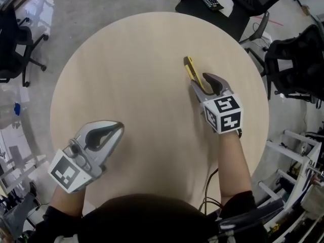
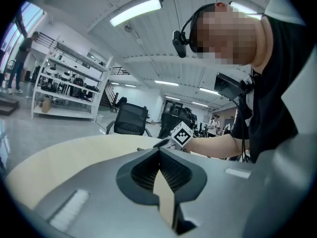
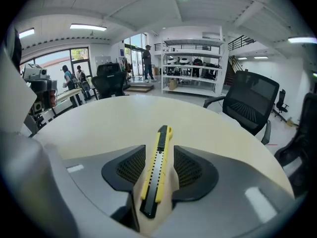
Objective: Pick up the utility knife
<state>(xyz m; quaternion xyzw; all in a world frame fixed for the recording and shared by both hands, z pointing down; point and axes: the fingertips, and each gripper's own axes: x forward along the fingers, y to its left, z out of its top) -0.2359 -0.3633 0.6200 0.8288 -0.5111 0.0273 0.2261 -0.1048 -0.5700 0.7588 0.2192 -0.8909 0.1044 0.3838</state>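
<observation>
The left gripper [image 1: 119, 127] hangs over the surface's [image 1: 147, 70] near-left edge, its fingers narrowed until the tips meet, with nothing between them. Toward the far-right edge, the yellow utility knife [image 1: 190, 69] lies flat between the right gripper's [image 1: 200, 83] wide fingers, their pads clear of it.

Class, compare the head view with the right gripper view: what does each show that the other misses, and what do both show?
Only the head view: the left gripper at the near left part of the round table, and the marker cube on the back of the right gripper.
Only the right gripper view: the ribbed pads standing apart on either side of the utility knife, not pressing it, plus a shelving rack and an office chair beyond.
Both: the yellow utility knife lying on the table between the right gripper's open jaws.
</observation>
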